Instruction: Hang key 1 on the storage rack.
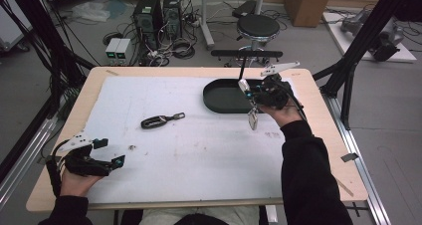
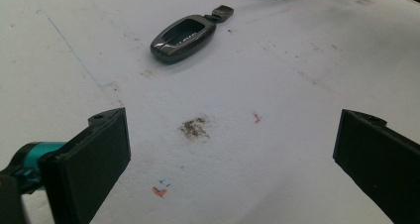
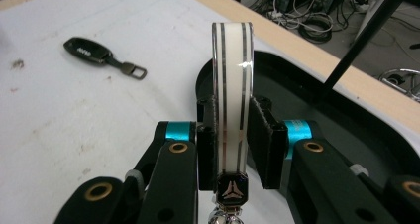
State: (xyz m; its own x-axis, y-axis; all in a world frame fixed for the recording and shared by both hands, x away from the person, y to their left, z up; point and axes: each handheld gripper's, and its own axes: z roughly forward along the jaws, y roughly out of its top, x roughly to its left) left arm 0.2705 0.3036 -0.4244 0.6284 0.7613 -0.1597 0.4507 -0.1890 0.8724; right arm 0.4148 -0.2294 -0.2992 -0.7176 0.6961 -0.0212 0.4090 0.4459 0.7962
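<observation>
- Holding a white key fob [image 3: 231, 100] with dark stripes, my right hand-held gripper [image 3: 231, 149] has its jaws clamped on the fob's flat faces; the fob stands edge-on between the pads, over the near rim of the black tray [image 3: 341, 110].
- I judge the fob light, rigid and glossy, so likely slippery; gripping the broad faces mid-body, as now, seems safest.
- From above, the right hand-held gripper [image 1: 254, 101] sits at two o'clock on the bench [image 1: 318, 135], a metal ring [image 1: 253, 119] dangling below the fob.
- My left hand-held gripper [image 1: 112, 153] rests at seven o'clock, jaws wide apart and empty.
- Its own view shows a dark key fob [image 2: 184, 37] at twelve o'clock in detail, and smudges on the white mat [image 2: 297, 110] that the high view barely registers.
</observation>
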